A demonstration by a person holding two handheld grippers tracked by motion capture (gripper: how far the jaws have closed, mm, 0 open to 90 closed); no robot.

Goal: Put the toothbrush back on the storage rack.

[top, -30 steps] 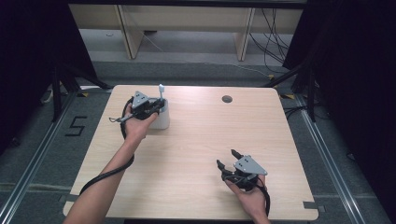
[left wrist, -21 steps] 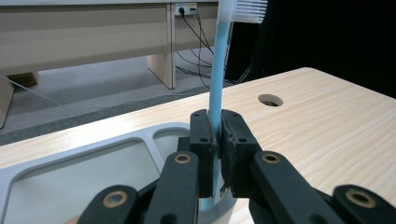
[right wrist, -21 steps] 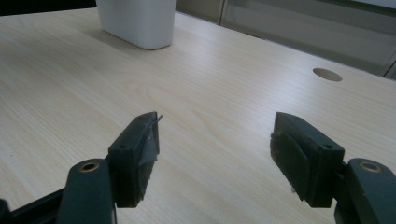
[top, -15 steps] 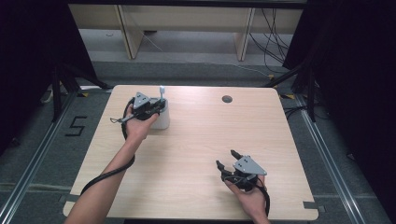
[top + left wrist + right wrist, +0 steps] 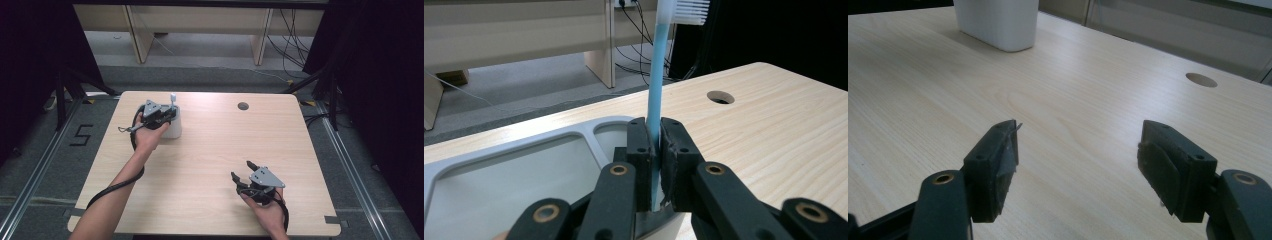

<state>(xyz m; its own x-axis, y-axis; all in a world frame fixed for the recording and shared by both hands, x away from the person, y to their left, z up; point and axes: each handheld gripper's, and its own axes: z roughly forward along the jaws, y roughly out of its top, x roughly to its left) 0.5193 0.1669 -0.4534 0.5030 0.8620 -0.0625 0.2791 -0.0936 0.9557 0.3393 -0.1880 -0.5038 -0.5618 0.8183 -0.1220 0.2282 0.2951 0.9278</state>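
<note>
High view: a light wooden table (image 5: 210,165) carries a white holder (image 5: 173,127) near its far left part. The left gripper (image 5: 161,115) sits directly over this holder, carried by the person's left hand (image 5: 148,136), the forearm running in from the bottom left. A toothbrush (image 5: 173,100) stands upright out of the gripper, head uppermost. A round cable hole (image 5: 243,106) lies in the tabletop toward the far edge, well apart from the holder. The right gripper (image 5: 243,174) rests low over the near right part of the table, well apart from the holder, with its jaws spread wide and nothing between them.

Left gripper view: the two black jaws are closed narrow on the light blue handle of the toothbrush (image 5: 658,95), pads pressing it from both sides. The handle rises near vertical; the white bristled head reaches the top edge. Below and behind the jaws lies the rim of the white holder (image 5: 549,137), divided into compartments; the lower end of the handle is hidden by the jaws. The cable hole (image 5: 720,97) shows beyond on the right.

Right gripper view: the jaws stand wide apart over bare tabletop (image 5: 1073,100), holding nothing. The white holder (image 5: 997,22) stands at the far left, the cable hole (image 5: 1201,79) at the far right.
</note>
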